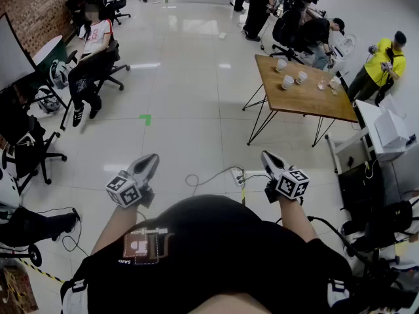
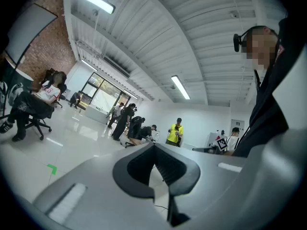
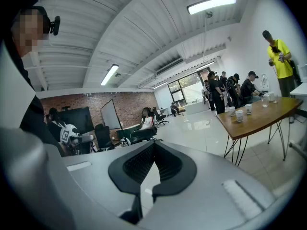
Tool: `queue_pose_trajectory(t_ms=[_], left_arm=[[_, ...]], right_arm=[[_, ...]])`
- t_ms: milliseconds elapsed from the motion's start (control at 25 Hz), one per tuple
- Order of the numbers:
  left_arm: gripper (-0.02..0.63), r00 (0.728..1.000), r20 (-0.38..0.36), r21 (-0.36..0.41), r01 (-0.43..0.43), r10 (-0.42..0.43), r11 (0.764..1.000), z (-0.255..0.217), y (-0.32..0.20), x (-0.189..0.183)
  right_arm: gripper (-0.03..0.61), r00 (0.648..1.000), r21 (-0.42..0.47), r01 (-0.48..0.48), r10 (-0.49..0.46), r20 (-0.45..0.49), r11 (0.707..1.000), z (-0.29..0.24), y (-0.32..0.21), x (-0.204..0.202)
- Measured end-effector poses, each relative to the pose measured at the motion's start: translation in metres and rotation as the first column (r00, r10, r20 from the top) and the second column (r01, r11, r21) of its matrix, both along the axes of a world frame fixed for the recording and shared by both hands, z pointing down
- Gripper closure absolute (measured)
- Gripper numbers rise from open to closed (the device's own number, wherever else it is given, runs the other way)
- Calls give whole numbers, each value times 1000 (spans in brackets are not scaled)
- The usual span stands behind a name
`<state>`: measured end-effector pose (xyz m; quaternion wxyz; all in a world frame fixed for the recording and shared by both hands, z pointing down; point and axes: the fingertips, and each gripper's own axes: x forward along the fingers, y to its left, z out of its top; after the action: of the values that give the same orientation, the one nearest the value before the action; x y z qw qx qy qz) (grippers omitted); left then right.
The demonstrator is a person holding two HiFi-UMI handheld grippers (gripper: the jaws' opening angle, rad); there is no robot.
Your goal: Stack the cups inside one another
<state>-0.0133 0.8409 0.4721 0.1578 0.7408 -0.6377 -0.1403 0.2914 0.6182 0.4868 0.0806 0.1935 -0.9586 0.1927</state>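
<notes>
Several white cups (image 1: 288, 82) and a couple of clear glasses (image 1: 322, 84) stand apart on a wooden table (image 1: 308, 100) far ahead at the upper right. In the right gripper view the cups (image 3: 239, 115) show on the same table (image 3: 261, 121) at the right. I hold both grippers close to my body, far from the table. My left gripper (image 1: 149, 162) is shut with nothing in it, its jaws meeting at the tip (image 2: 155, 145). My right gripper (image 1: 270, 159) is also shut and empty (image 3: 154, 142).
A person in a yellow shirt (image 1: 383, 61) stands at the table's far right corner. Seated people and office chairs (image 1: 91, 54) line the left side. Cables and a power strip (image 1: 237, 175) lie on the floor just ahead. A white cabinet (image 1: 386, 133) stands at the right.
</notes>
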Motion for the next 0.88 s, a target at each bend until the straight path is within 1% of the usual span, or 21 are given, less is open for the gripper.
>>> queue_pose_trajectory(t_ms=[200, 360, 480, 600, 720, 880], left_arm=[[614, 999, -6, -15, -34, 34, 999, 6, -7, -31], [614, 998, -24, -31, -62, 61, 998, 14, -30, -36], [614, 997, -29, -41, -67, 65, 997, 19, -56, -32], [614, 999, -19, -47, -52, 51, 998, 23, -90, -30], [614, 1000, -6, -45, -5, 5, 999, 23, -124, -36], [614, 995, -6, -42, 96, -97, 994, 12, -166, -35]], right_arm=[[566, 1000, -19, -30, 30, -8, 999, 6, 5, -22], [565, 998, -40, -58, 57, -30, 997, 17, -7, -19], [565, 997, -56, -68, 67, -33, 996, 23, -32, -12], [565, 998, -78, -64, 65, 1, 995, 30, -75, -12], [565, 999, -76, -11, 13, 30, 997, 35, -122, -28], [565, 994, -58, 106, -105, 30, 993, 32, -183, -48]])
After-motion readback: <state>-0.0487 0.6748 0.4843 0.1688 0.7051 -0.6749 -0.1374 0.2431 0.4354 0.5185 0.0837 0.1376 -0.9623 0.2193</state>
